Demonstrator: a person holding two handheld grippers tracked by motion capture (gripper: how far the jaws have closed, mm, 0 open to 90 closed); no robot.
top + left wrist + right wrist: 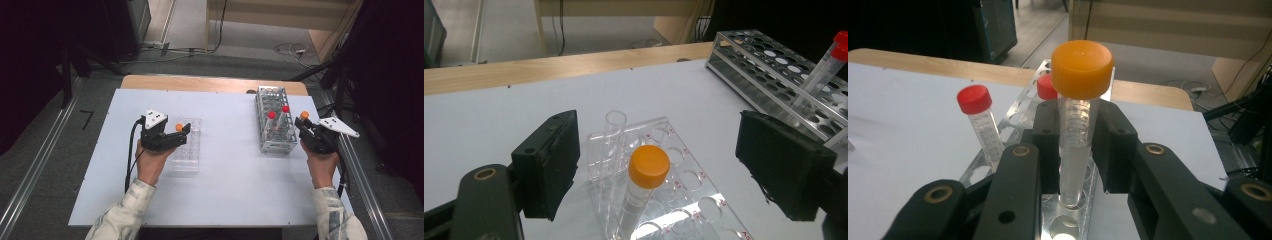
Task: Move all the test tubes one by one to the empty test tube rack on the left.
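Right gripper view has the right gripper clamped on an orange-capped tube whose foot sits at a hole of the metal rack, beside two red-capped tubes. The left gripper stands wide apart around another orange-capped tube upright in the clear rack. Seemingly a rack-to-rack transfer; next, a straight vertical move so the tube clears the hole.
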